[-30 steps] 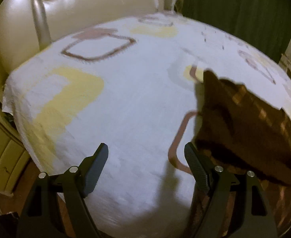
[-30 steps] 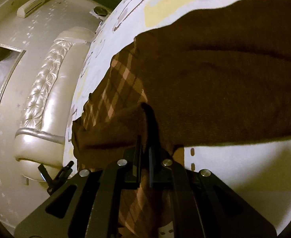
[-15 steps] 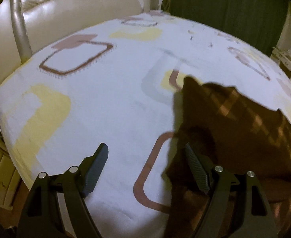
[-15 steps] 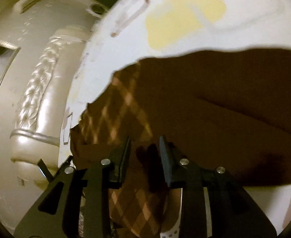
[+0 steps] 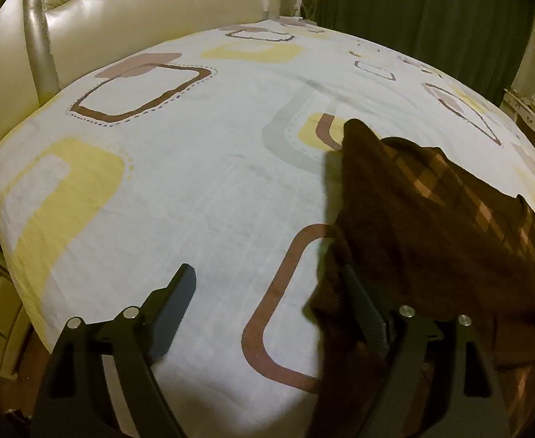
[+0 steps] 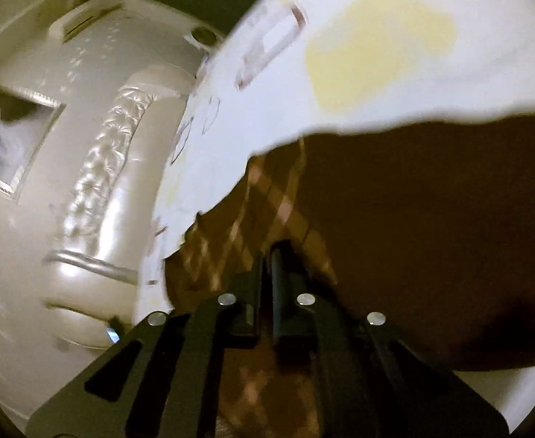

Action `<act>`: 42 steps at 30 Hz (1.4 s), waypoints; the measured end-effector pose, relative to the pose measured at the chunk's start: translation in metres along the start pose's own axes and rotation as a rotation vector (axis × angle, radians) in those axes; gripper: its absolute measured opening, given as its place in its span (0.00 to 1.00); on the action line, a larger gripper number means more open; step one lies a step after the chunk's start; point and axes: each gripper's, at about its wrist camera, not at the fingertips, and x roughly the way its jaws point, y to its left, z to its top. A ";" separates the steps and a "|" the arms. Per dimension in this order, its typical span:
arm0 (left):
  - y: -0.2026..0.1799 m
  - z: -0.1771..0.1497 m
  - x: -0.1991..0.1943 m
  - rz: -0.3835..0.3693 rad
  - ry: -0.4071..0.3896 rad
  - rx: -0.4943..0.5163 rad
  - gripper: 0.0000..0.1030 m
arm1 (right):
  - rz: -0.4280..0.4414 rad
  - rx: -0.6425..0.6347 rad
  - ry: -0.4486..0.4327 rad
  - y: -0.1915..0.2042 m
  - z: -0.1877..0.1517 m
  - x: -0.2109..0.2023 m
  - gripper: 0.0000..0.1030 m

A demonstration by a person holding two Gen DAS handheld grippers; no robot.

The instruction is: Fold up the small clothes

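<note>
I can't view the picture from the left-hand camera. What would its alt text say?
A dark brown garment with an orange check pattern lies bunched at the right of a white bedsheet printed with yellow and brown rounded squares. The left gripper hangs open over it, one finger at the cloth's edge. A cream padded headboard stands behind.
</note>
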 end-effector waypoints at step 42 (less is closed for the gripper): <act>0.003 -0.016 -0.003 -0.032 -0.096 0.007 0.85 | 0.040 -0.518 0.596 0.249 -0.051 0.378 0.05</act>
